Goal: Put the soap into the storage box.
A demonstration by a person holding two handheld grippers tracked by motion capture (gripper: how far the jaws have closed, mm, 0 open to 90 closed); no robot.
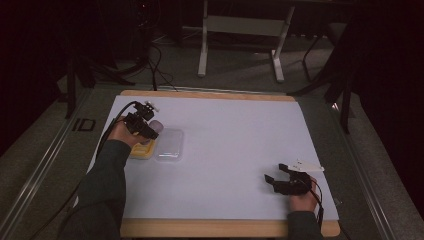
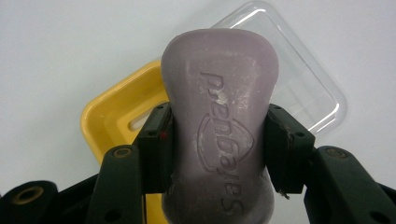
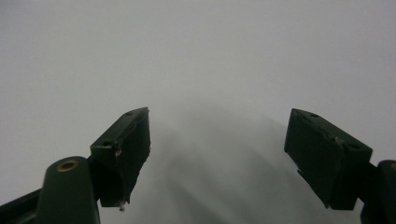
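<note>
The left gripper (image 2: 218, 149) is clamped on a purple bar of soap (image 2: 219, 126), its two black pads pressing the bar's long sides at the narrowed waist. That is a sound place to hold: the bar flares above and below the waist, so it cannot readily slide out lengthwise. I judge the soap stiff and fairly dense for its size, with a waxy, slippery skin; the chalky scuffs on its embossed face suggest the surface marks easily, so a hard squeeze would likely dent it rather than break it.

In the left gripper view the bar's long axis runs straight away from the jaws, its rounded free end pointing forward over the yellow soap dish (image 2: 112, 119) and the clear plastic lid (image 2: 308, 79) that lies just beside the dish. The embossed face is turned toward the camera. The bar seems to hang above the dish rather than rest in it, though the height is hard to read.

In the high view these sit at the near left of the white table top (image 1: 235, 150). The right gripper (image 1: 278, 172) rests well apart at the near right, jaws spread and empty.
</note>
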